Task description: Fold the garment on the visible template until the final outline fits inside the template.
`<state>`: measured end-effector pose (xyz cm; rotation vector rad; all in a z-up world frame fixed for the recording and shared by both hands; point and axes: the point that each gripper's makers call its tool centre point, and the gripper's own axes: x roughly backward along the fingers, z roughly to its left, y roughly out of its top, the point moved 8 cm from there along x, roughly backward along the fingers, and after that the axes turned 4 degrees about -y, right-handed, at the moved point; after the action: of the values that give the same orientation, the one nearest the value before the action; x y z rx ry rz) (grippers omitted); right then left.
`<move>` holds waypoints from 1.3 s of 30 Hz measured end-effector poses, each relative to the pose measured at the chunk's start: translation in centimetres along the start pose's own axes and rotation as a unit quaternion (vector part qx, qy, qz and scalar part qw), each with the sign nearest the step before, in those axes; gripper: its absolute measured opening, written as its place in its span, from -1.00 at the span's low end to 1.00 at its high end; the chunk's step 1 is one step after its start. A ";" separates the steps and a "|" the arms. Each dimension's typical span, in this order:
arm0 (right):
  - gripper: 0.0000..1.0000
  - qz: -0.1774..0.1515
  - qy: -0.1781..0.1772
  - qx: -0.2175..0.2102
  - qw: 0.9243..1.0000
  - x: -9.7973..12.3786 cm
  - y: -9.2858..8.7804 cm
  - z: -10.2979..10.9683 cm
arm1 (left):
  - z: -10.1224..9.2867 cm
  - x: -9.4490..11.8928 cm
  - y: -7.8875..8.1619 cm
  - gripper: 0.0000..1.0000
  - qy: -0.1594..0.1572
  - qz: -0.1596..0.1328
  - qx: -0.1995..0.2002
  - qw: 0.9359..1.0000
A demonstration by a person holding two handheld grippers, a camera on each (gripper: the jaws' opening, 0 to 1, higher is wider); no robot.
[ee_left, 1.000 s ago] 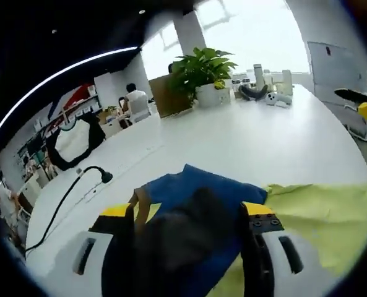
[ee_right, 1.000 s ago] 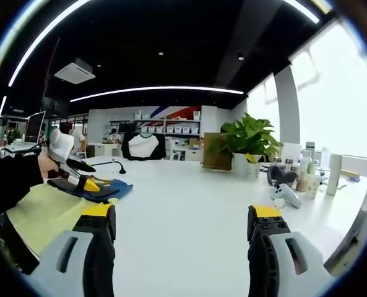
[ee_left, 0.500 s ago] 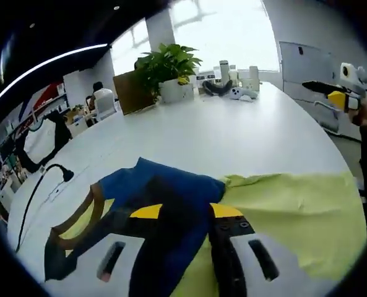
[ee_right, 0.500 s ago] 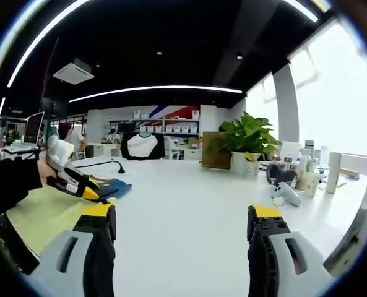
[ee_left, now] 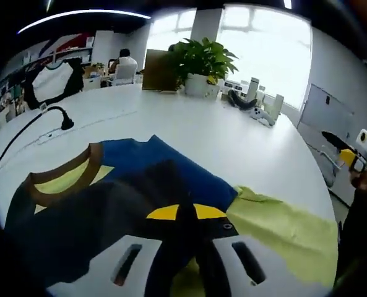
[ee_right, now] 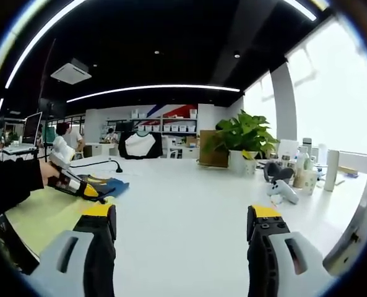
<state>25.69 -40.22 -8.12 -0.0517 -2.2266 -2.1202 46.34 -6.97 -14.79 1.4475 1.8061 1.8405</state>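
- One garment is counted: a blue T-shirt (ee_left: 171, 170) with a brown collar (ee_left: 62, 176) and dark sleeves, lying on the white table (ee_left: 189, 133), partly over the template.
- One template is counted: a yellow-green sheet (ee_left: 282, 226) spread flat on the table, its bare part lying to the right of the shirt in the left gripper view.
- The left gripper (ee_left: 186, 213) is seen with its yellow-tipped jaws pressed together on a fold of the shirt's dark fabric, the cloth draped over and between them.
- In the right gripper view, the left gripper (ee_right: 87, 187) is seen low over the shirt (ee_right: 109, 184) at the far left of the table.
- The right gripper (ee_right: 183, 226) is held with its jaws spread wide and nothing between them, well apart from the shirt and aimed across bare table.
- The step in hand is judged to be carrying the pinched portion across the shirt to make a fold.
- It is best done by keeping the pinch firm and the cloth low, so that the layer is laid without bunching and its edge is aligned with the template's border.
- The free gripper would be well used to pin the far side, so the whole shirt is not dragged off the sheet.
- Beyond these, one potted plant (ee_left: 202, 62), one black gooseneck microphone (ee_left: 62, 120) and a cluster of bottles (ee_left: 257, 93) are seen at the table's far end.
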 end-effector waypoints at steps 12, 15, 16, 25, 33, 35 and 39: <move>0.78 0.003 -0.003 -0.004 1.000 0.1 -0.2 0.0 | 0.3 -0.7 1.5 -0.90 -0.011 -0.043 0.088 0.995; 0.77 0.002 -0.001 -0.003 1.000 0.2 0.1 0.3 | 0.3 -1.0 2.2 -0.90 -0.019 -0.068 0.126 0.989; 0.77 0.002 -0.001 -0.002 1.000 0.2 0.2 0.3 | 0.3 -1.1 2.3 -0.90 -0.021 -0.074 0.136 0.988; 0.77 0.003 0.003 0.003 1.000 0.3 0.6 0.8 | -1.0 -1.0 1.6 -0.88 -0.020 -0.083 0.153 0.985; 0.77 0.000 0.003 0.002 1.000 0.4 0.7 0.7 | -1.1 -1.4 1.3 -0.87 -0.022 -0.081 0.152 0.985; 0.77 0.001 0.004 0.000 1.000 0.3 0.7 0.7 | -1.3 -1.1 1.7 -0.84 -0.027 -0.088 0.138 0.986; 0.77 0.001 0.004 0.000 1.000 0.4 0.7 0.7 | -1.7 1.2 3.4 -0.85 0.004 -0.109 0.037 0.993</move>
<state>25.36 -39.48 -7.46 -0.0437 -2.2203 -2.1168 46.09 -8.04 -10.97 1.2107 1.9687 1.6903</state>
